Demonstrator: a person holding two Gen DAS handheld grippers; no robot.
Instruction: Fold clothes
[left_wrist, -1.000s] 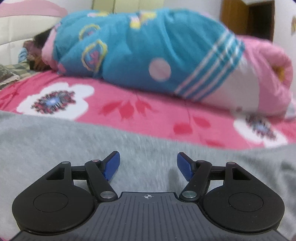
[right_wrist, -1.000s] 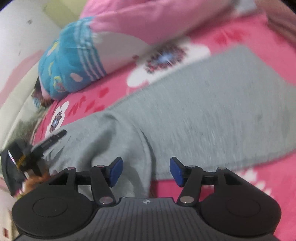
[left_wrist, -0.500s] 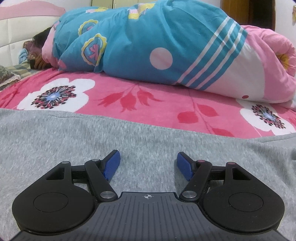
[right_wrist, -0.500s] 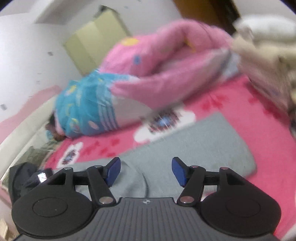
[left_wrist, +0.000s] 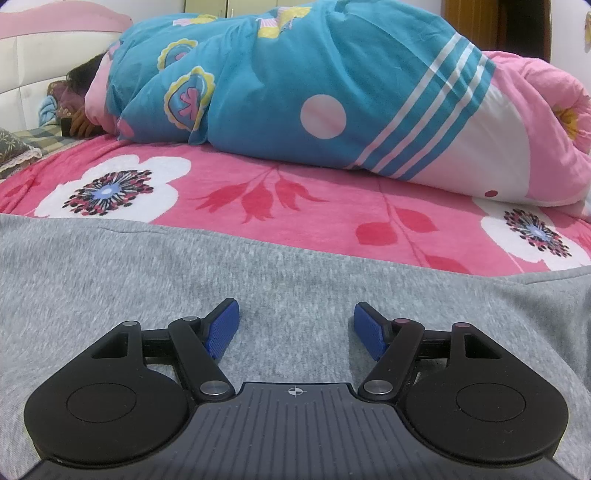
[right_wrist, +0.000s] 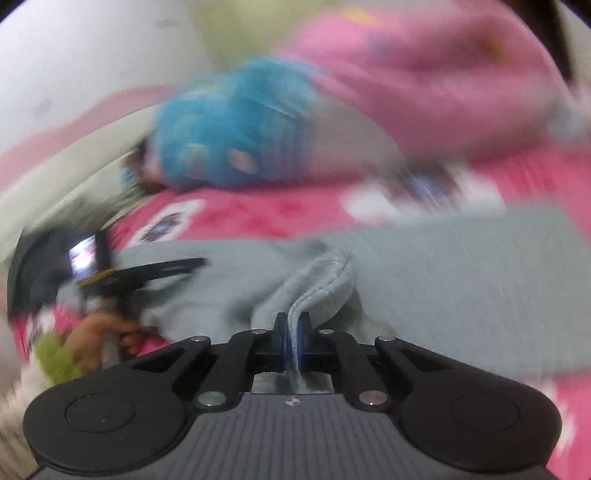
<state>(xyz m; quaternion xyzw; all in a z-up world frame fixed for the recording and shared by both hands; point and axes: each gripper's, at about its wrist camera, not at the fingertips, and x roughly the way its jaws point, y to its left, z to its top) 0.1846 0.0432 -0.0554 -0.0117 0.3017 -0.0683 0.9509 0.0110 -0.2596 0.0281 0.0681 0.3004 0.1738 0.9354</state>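
Observation:
A grey knit garment (left_wrist: 155, 273) lies spread on the pink flowered bedspread (left_wrist: 258, 192). My left gripper (left_wrist: 294, 328) rests low over the cloth, open, with only flat fabric under its blue pads. In the blurred right wrist view the same grey garment (right_wrist: 461, 266) stretches off to the right, and my right gripper (right_wrist: 293, 334) is shut on a raised fold of its edge, the cloth pinched between the blue pads. The left gripper (right_wrist: 155, 267) and the hand holding it show at the left of that view.
A rolled blue and pink quilt (left_wrist: 332, 92) lies across the far side of the bed. A white padded headboard (left_wrist: 26, 70) and pillows stand at the far left. A dark doorway (left_wrist: 517, 26) shows at the back right.
My right gripper went from open to shut on a fold of the grey garment, and its view swung and levelled. The left gripper stayed where it was, still open.

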